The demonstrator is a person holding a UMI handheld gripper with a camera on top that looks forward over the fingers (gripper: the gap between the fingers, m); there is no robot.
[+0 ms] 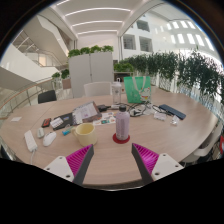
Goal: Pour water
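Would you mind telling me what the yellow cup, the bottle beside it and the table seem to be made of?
The small yellow cup looks like matte plastic: flat, even colour, no glints. The pale, purple-tinted bottle on a red base seems translucent plastic, though the view leaves glass open. The light tan round table appears to be smooth wood or laminate, judging by its uniform pale surface. The gripper fingers stand open, short of both.

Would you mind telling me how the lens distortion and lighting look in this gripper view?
Gripper view: strong fisheye curvature bends the table edge and ceiling lights; bright, even light; the bottle looks sharp, beyond the open fingers.
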